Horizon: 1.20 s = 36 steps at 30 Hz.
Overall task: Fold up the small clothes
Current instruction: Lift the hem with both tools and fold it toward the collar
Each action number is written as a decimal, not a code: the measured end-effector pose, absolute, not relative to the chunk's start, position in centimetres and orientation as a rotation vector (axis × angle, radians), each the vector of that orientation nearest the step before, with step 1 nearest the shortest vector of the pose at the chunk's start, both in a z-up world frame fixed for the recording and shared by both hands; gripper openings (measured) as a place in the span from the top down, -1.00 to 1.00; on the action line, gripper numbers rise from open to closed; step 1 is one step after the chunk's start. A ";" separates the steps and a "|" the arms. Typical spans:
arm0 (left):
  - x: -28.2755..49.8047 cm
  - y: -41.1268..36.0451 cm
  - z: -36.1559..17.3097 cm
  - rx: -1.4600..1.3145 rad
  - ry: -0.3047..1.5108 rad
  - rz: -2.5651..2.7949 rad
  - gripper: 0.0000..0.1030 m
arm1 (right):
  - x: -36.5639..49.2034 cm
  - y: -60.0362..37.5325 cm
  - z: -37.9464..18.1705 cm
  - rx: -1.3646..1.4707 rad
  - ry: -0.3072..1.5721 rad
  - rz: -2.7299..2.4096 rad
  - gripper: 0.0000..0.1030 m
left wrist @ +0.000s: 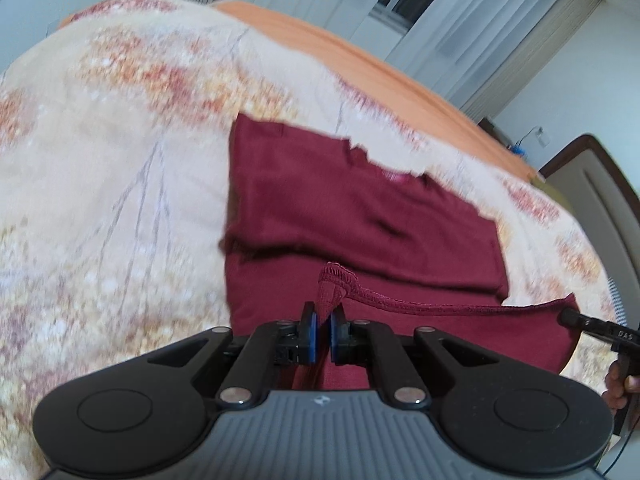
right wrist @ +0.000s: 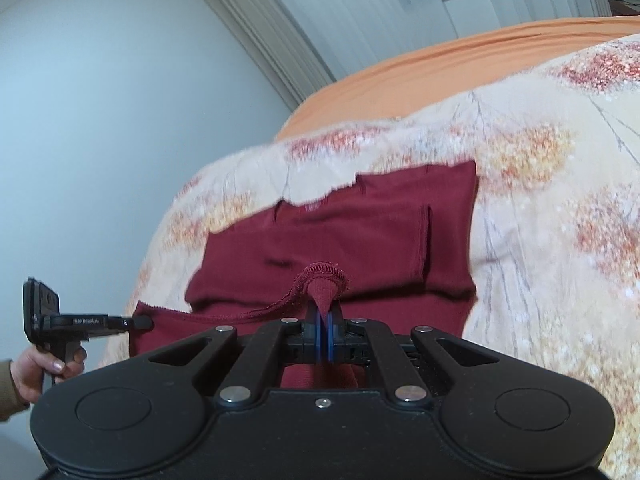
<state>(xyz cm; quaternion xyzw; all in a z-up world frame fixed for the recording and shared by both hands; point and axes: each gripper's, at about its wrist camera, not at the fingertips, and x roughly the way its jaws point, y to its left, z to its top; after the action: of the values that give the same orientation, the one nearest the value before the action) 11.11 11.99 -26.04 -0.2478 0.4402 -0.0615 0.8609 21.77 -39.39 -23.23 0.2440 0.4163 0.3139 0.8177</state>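
A dark red garment (left wrist: 360, 208) lies on a floral bedspread, its sleeves folded in over the body. It also shows in the right wrist view (right wrist: 352, 232). My left gripper (left wrist: 324, 320) is shut on the hem's left corner, which bunches up between its blue pads. My right gripper (right wrist: 325, 320) is shut on the hem's other corner. The hem edge (left wrist: 440, 308) stretches taut between the two, lifted a little above the cloth. The right gripper shows at the right edge of the left wrist view (left wrist: 568, 316); the left gripper shows at the left of the right wrist view (right wrist: 140, 322).
The cream and orange floral bedspread (left wrist: 120, 184) covers the bed, with an orange sheet (left wrist: 360, 52) along its far side. White curtains (left wrist: 460, 20) and a window stand behind. A dark wooden headboard (left wrist: 592, 184) is at the right. A bare wall (right wrist: 100, 120) is at the left.
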 end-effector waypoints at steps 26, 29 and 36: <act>31.6 13.8 -26.9 -0.438 0.759 -0.087 0.89 | 42.1 -35.6 -27.5 0.538 0.847 0.532 0.96; 33.0 13.6 -28.8 -0.419 0.801 -0.066 0.89 | 43.1 -35.0 -29.1 0.518 0.882 0.516 0.95; 34.4 13.6 -31.3 -0.385 0.864 -0.034 0.89 | 44.2 -34.6 -32.0 0.475 0.974 0.463 0.90</act>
<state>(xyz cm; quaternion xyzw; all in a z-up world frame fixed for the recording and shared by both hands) 34.37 13.56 -31.33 -0.1856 0.4163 -0.0163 0.8900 44.18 -34.56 -32.01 0.2241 0.4591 0.2185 0.8314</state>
